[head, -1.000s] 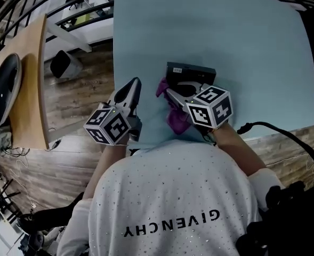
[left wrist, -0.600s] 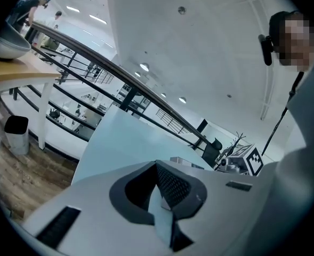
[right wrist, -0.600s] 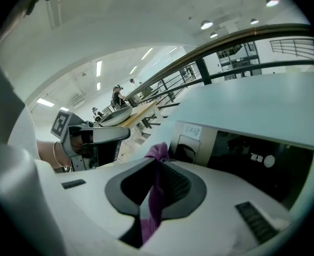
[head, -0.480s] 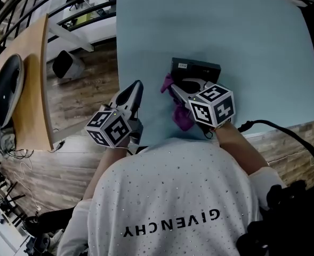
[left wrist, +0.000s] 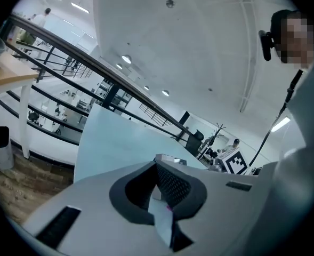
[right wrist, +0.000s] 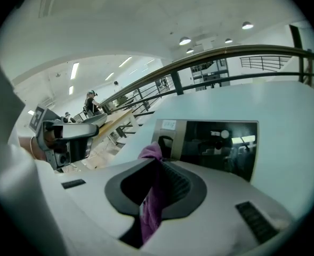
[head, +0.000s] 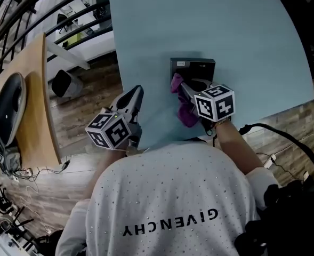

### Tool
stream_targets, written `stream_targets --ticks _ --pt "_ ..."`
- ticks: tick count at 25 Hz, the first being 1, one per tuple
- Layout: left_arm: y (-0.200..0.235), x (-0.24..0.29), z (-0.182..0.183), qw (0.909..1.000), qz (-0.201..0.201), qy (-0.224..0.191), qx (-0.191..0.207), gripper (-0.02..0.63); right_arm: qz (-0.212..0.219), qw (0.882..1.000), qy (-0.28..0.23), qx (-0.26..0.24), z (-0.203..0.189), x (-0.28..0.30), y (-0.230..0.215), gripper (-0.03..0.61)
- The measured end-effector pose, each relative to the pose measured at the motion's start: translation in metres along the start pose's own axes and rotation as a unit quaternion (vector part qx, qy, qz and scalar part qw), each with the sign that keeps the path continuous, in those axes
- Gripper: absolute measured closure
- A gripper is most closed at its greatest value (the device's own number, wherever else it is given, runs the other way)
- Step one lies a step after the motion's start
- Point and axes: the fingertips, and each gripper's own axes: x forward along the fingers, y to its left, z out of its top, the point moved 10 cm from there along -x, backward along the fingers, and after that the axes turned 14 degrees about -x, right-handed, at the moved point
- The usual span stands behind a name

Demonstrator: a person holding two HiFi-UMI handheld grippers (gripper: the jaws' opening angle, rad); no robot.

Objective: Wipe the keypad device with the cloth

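Observation:
The keypad device (head: 193, 68) is a dark flat box with a small white label, lying on the pale blue table (head: 226, 31); the right gripper view shows its glossy face (right wrist: 215, 145). My right gripper (head: 179, 84) is shut on a purple cloth (head: 186, 113), whose bunched end (right wrist: 152, 152) sits at the device's near left corner. My left gripper (head: 136, 93) hovers shut and empty at the table's left edge, apart from the device. In the left gripper view the jaws (left wrist: 162, 193) are closed with nothing pinched.
A wooden desk (head: 31, 116) with a dark oval object (head: 5, 108) stands at the left across a strip of wood floor. A black bin (head: 61, 81) sits on that floor. A black cable (head: 284, 137) runs at the right.
The right gripper and cloth have shifted slightly right and up along the device's near left corner. The left gripper has stayed about where it was.

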Motion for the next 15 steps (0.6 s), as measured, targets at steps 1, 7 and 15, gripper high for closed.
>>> stream_targets --ticks 1,7,15 --pt "-0.001 -0.001 0.0 1.0 -0.005 0.0 0.002 0.609 -0.012 1.0 -0.001 0.006 -0.003 -0.004 -0.002 0.548" --pt "-0.007 -0.004 0.002 0.9995 -0.028 0.003 0.015 0.609 -0.079 0.996 -0.006 0.039 -0.017 -0.026 -0.022 0.548" --pt "-0.01 0.004 0.003 0.9987 -0.04 0.023 0.02 0.609 -0.129 0.986 -0.039 0.095 -0.04 -0.047 -0.043 0.548"
